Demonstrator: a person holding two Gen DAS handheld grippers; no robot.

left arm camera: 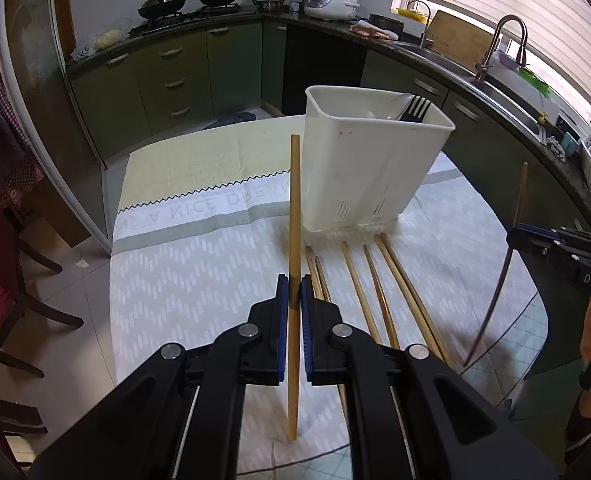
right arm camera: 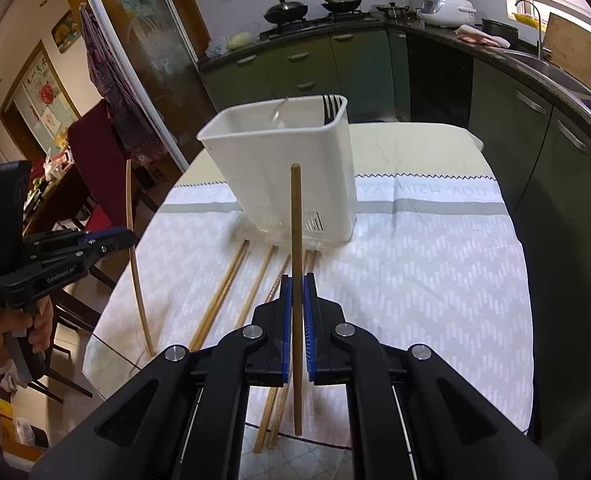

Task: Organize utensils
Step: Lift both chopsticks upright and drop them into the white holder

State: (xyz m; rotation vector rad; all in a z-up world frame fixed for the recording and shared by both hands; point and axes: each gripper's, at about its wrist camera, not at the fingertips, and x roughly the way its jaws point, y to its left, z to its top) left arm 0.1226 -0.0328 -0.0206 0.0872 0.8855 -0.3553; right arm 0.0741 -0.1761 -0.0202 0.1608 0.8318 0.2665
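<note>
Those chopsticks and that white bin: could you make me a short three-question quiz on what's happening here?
1. True or false: each gripper, left gripper and right gripper, is shut on one upright chopstick.
2. What already stands in the white caddy? A) a black fork B) a knife C) a whisk
3. Fill in: the loose chopsticks lie on the ____ in front of the caddy.

Key: 1 true; 2 A; 3 tablecloth.
</note>
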